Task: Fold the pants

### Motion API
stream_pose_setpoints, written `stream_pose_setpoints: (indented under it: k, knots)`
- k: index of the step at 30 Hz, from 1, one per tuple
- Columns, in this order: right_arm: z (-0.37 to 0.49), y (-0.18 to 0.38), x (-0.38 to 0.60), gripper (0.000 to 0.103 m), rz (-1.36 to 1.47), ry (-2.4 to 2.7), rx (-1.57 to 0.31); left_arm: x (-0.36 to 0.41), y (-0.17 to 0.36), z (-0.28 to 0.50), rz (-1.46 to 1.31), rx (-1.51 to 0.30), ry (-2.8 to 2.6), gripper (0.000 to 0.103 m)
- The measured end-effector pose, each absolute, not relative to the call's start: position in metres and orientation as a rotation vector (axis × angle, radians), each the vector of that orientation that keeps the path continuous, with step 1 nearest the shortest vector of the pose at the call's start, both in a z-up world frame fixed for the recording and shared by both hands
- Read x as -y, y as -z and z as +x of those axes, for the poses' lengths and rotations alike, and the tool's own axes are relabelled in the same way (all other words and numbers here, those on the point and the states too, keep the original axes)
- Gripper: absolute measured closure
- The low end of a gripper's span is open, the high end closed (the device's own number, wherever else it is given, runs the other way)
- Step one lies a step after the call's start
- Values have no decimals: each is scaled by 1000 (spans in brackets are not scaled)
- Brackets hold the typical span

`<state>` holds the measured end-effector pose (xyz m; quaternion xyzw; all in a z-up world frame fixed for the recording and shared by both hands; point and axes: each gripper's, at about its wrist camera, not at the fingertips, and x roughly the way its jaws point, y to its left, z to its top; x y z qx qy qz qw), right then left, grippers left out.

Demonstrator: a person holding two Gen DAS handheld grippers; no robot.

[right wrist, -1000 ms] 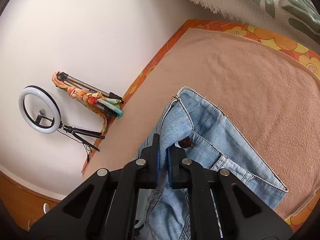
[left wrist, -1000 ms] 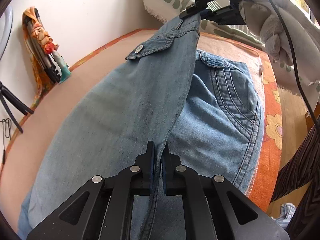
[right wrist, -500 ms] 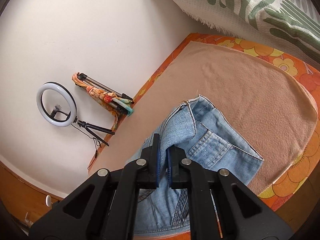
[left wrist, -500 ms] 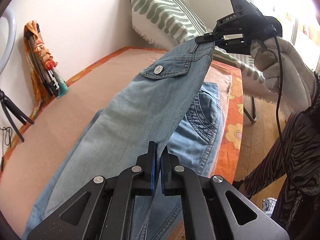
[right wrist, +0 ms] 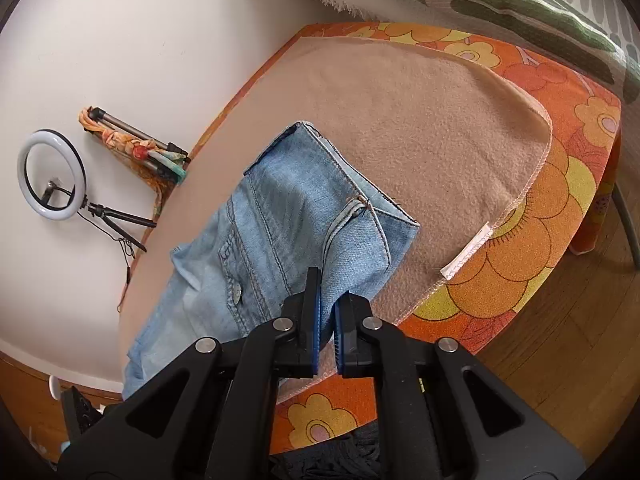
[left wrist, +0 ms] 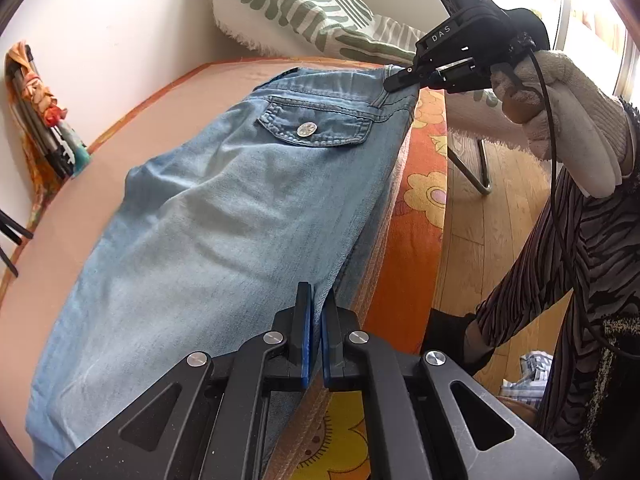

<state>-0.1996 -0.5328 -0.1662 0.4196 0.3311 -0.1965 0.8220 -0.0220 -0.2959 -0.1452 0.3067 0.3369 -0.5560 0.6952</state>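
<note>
Between both grippers the pants (left wrist: 224, 216) stretch lengthwise over the blanket (right wrist: 440, 128): right gripper (right wrist: 327, 316) pinches the waistband corner, left gripper (left wrist: 315, 320) clamps the leg's near edge, fabric extending ahead.

Pants (left wrist: 224, 216) on blanket (right wrist: 420, 128), pillow (left wrist: 288, 12) behind, tripod (right wrist: 132, 148) beside wall.

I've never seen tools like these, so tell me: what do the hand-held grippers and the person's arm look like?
Each hand-held gripper is matte black, with angular cut-out arms, silver rivets and two flat fingers lined with blue pads. The right hand-held gripper bears white "DAS" lettering and trails a thin black cable. The hand wears a whitish knit glove; the sleeve is black-and-grey zebra-striped.
</note>
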Motion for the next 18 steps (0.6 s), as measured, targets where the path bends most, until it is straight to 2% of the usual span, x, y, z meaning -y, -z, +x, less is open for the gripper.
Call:
stream_pose_setpoints:
  k: [6,7,8,9,10,12,16,18]
  knots:
    - [-186,176,527,94,799,472,-815,291,146,-23,653,-772,1243,96]
    - [-185,175,524,92,767,486,-840,287,145,-23,641,-774,1245,95]
    - [-185,172,522,83,741,507,-849,284,142,-23,629,-780,1249,94]
    - [-187,168,520,79,716,526,-855,280,139,-23,613,-788,1252,91]
    - [-189,163,518,75,701,538,-846,274,135,-22,591,-793,1251,83]
    - [-194,149,512,72,669,544,-808,260,125,-20,528,-800,1250,73]
    - [-195,119,502,64,625,507,-728,220,99,-13,424,-785,1218,66]
    - [-188,103,496,58,586,475,-691,194,85,-6,371,-768,1166,61]
